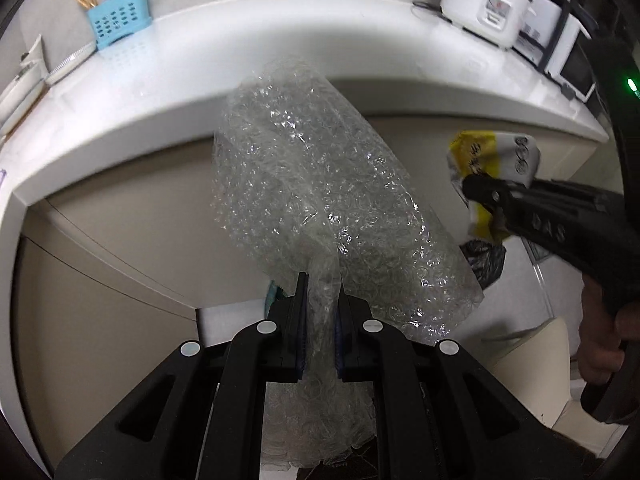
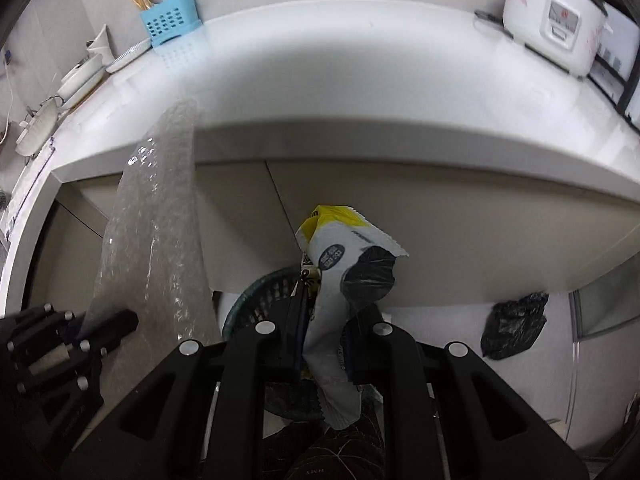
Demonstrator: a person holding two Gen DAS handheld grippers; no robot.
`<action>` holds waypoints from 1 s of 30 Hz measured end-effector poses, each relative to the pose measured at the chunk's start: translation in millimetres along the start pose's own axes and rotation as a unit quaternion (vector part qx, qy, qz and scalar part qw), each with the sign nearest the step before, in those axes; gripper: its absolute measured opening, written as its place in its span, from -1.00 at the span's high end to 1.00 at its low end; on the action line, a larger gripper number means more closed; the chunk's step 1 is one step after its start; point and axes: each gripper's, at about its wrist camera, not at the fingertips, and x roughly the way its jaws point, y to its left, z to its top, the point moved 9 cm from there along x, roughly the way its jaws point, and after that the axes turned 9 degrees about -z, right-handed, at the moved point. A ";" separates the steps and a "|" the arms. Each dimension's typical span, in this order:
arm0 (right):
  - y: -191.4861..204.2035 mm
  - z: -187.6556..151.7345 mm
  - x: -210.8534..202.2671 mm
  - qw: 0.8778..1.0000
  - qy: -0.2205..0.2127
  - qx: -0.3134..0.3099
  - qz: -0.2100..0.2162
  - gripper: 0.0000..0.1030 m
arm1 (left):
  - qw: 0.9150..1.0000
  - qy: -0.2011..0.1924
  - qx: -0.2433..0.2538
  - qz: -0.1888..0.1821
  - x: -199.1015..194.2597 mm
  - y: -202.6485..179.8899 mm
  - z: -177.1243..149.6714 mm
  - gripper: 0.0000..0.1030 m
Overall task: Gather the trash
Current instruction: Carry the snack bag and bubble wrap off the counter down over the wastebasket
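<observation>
My left gripper (image 1: pixel 322 280) is shut on a large sheet of clear bubble wrap (image 1: pixel 320 184), which stands up in front of the white counter edge. My right gripper (image 2: pixel 326 304) is shut on a crumpled white and yellow snack wrapper (image 2: pixel 344 256). In the left wrist view the wrapper (image 1: pixel 494 156) shows at the right, pinched by the right gripper (image 1: pixel 480 190), with a hand behind it. In the right wrist view the bubble wrap (image 2: pixel 156 232) hangs at the left from the left gripper (image 2: pixel 100 326). A dark round waste basket (image 2: pixel 256 304) sits on the floor below the wrapper, mostly hidden by the fingers.
A white counter (image 2: pixel 340 80) curves above beige cabinet doors (image 2: pixel 440 232). On it stand a blue utensil holder (image 2: pixel 170 24), a white rice cooker (image 2: pixel 556 16) and dishes (image 2: pixel 80 76). A black plastic bag (image 2: pixel 514 328) lies on the floor at the right.
</observation>
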 end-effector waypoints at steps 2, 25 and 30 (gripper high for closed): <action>-1.3 -5.6 6.2 1.000 0.006 0.001 0.002 0.74 | 1.000 0.008 0.002 -0.005 7.9 -3.5 -9.7 0.82; 0.6 -59.4 102.4 0.997 0.065 -0.028 0.031 0.71 | 0.995 0.093 -0.045 -0.008 143.6 19.1 -67.7 0.82; 0.9 -65.8 111.7 0.996 0.075 -0.028 0.033 0.70 | 0.994 0.103 -0.043 -0.002 166.4 16.9 -71.8 0.79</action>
